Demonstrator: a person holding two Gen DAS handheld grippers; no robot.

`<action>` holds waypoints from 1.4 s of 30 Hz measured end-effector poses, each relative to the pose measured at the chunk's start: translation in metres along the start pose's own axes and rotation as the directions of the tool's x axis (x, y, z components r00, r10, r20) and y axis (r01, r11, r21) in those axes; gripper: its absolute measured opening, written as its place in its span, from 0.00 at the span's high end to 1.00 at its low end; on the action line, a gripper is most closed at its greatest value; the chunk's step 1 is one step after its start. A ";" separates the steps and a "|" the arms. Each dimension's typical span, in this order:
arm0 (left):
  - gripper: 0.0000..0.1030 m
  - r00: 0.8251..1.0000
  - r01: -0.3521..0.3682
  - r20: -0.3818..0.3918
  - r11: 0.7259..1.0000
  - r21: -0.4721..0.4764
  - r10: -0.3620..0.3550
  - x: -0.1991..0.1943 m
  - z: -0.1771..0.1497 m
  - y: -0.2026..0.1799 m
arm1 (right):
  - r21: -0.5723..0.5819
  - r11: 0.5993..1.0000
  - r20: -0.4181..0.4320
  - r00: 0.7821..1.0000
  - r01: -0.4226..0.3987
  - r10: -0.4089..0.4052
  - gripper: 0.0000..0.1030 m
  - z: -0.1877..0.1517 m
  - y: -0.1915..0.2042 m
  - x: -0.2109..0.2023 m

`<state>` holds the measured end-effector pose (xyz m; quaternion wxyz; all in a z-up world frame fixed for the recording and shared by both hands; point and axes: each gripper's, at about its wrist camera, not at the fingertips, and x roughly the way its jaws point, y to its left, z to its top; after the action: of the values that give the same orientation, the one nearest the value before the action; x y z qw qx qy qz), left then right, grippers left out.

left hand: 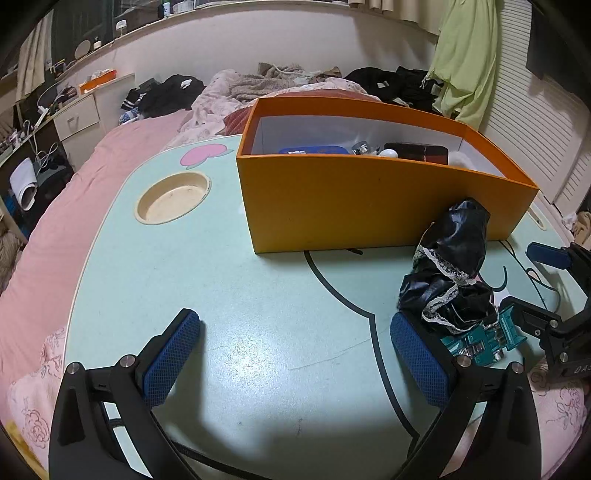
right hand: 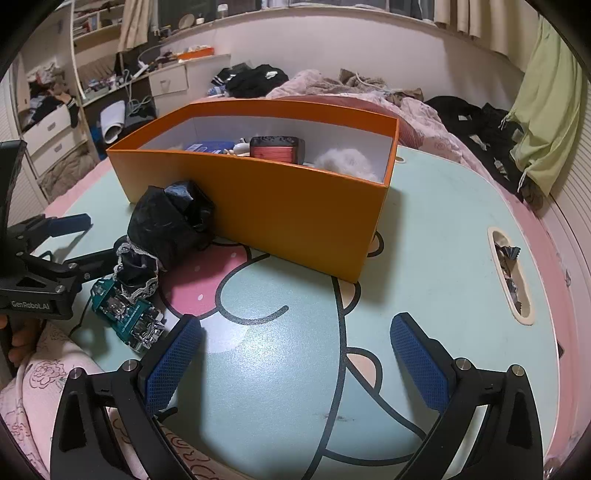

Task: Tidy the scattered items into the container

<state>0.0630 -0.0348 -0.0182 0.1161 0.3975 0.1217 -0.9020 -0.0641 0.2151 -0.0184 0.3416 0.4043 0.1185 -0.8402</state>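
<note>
bag (left hand: 448, 266) before box (left hand: 369, 206)

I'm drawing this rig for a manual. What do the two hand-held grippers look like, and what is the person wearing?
Each hand-held gripper, left and right, has a black angular frame with silver bolts and two fingers faced with blue mesh-textured pads. Seen from the right wrist, the left one's body carries white "GenRobot.AI" lettering. A pink rose-print sleeve shows beside it.

A bed (left hand: 122, 147) in pink sheets is strewn with dark clothes (left hand: 170, 94). A curved ledge (left hand: 258, 11) is carried along the pale wall (left hand: 295, 48); drawers (right hand: 168, 81) and a green curtain (left hand: 465, 62) are seen.
</note>
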 end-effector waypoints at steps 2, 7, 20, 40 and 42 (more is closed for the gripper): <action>0.00 1.000 -0.001 0.000 1.000 0.000 0.001 0.000 0.000 0.000 | 0.000 1.000 0.000 1.000 0.000 0.000 0.00 -0.001 0.000 0.001; 0.00 1.000 -0.002 -0.001 1.000 -0.001 0.002 0.000 0.000 0.000 | 0.002 1.000 0.000 1.000 0.001 -0.001 0.00 -0.002 0.000 0.002; 0.00 0.998 -0.061 0.003 0.996 -0.070 0.061 -0.006 -0.005 0.013 | -0.069 0.973 0.147 0.962 -0.220 0.228 0.13 0.012 0.009 -0.038; 0.00 0.994 -0.113 0.001 0.985 -0.130 0.114 -0.007 -0.007 0.026 | -0.155 0.897 -0.015 0.909 -0.414 0.417 0.70 0.017 0.026 0.001; 0.00 0.994 -0.106 0.001 0.987 -0.120 0.107 -0.007 -0.006 0.024 | -0.137 0.896 -0.001 0.905 -0.422 0.426 0.66 0.018 0.021 0.004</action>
<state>0.0792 -0.0544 -0.0202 0.1881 0.3924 0.1540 -0.8871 -0.0623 0.1897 -0.0082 0.5442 0.3844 0.0788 -0.7415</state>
